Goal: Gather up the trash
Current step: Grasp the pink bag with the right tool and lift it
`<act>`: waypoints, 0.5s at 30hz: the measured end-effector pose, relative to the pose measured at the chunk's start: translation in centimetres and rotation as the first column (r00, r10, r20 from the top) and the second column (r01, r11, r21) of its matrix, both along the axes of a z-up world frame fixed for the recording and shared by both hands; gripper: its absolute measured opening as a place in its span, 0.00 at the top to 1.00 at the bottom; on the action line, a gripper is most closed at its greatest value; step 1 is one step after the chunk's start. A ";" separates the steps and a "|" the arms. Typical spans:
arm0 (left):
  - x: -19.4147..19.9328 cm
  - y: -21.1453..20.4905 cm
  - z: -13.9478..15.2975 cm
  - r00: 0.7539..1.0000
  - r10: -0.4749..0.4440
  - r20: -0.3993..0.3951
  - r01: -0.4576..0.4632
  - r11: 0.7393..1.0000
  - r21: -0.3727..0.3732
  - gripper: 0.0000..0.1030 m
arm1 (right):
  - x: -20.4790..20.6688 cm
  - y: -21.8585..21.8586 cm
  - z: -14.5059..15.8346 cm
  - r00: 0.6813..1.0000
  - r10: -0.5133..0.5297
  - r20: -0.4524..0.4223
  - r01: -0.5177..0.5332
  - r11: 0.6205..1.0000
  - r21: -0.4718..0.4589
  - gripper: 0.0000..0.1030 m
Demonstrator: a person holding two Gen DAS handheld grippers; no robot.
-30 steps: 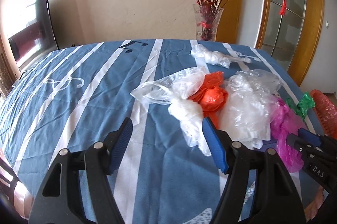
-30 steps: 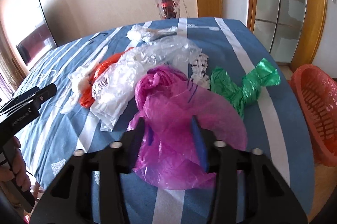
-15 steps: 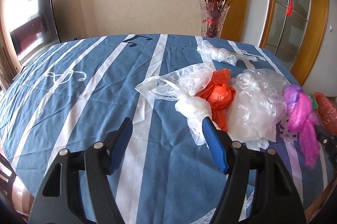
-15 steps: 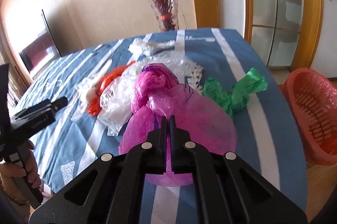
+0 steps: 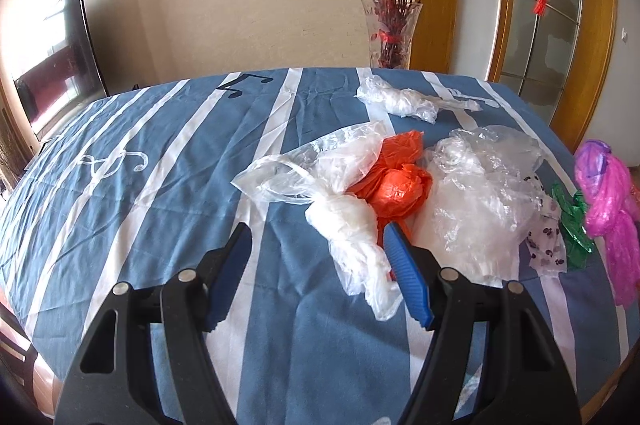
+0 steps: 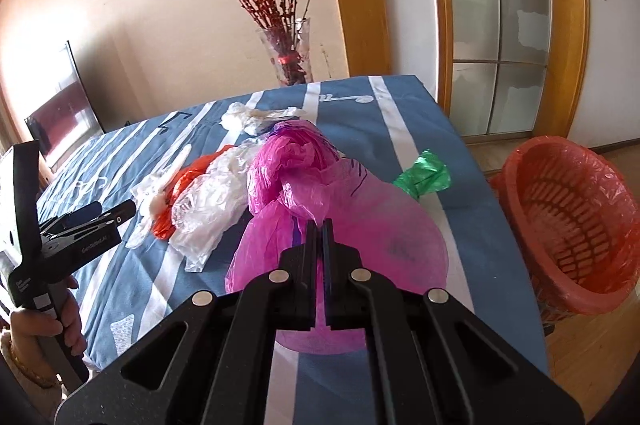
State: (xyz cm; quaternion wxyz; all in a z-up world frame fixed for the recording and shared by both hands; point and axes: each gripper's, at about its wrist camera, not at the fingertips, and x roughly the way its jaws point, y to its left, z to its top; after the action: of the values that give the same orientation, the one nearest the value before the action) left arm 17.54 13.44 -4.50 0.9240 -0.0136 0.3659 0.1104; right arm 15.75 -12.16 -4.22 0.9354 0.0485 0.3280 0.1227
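My right gripper [image 6: 319,225] is shut on a magenta plastic bag [image 6: 320,185], which hangs lifted above the blue striped tablecloth [image 6: 400,121]; the same magenta bag [image 5: 608,201] shows at the right edge of the left wrist view. My left gripper [image 5: 316,241] stands open just above the cloth, nothing between its fingers, its right pad next to a knotted white bag [image 5: 348,225]. Behind that lie an orange bag [image 5: 396,185], a clear crumpled bag [image 5: 476,193], a green bag [image 5: 572,221] and a further clear bag [image 5: 404,101].
A red basket lined with a red bag [image 6: 572,221] stands on the wooden floor to the right of the table. A glass vase with red branches [image 5: 390,33] stands at the table's far edge. A television [image 5: 52,61] is at the left wall. A hand [image 6: 44,329] holds the left gripper.
My right gripper closed on the magenta bag and lifted it off the cloth, moving it to the right. The left gripper stayed in place, still open.
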 end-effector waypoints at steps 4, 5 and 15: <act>0.9 0.2 -0.6 1.000 0.011 -0.021 -0.011 1.000 0.002 0.35 | 0.0 -0.4 -0.2 1.000 -0.012 -0.003 0.012 1.000 0.001 0.97; 1.0 0.2 -0.8 1.000 0.013 -0.025 -0.013 1.000 0.000 0.35 | 0.0 -0.5 -0.2 1.000 -0.016 -0.005 0.016 1.000 0.000 0.97; 2.4 0.5 -1.8 0.998 0.023 -0.053 -0.024 1.000 -0.012 0.35 | 0.4 -1.1 -1.0 0.999 -0.023 -0.028 0.023 1.000 0.000 0.97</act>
State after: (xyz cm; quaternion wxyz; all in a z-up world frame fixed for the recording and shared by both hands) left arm 19.94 13.91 -6.32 0.9126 -0.0209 0.3907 0.1191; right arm 16.17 -13.22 -5.22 0.9321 0.0544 0.3403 0.1112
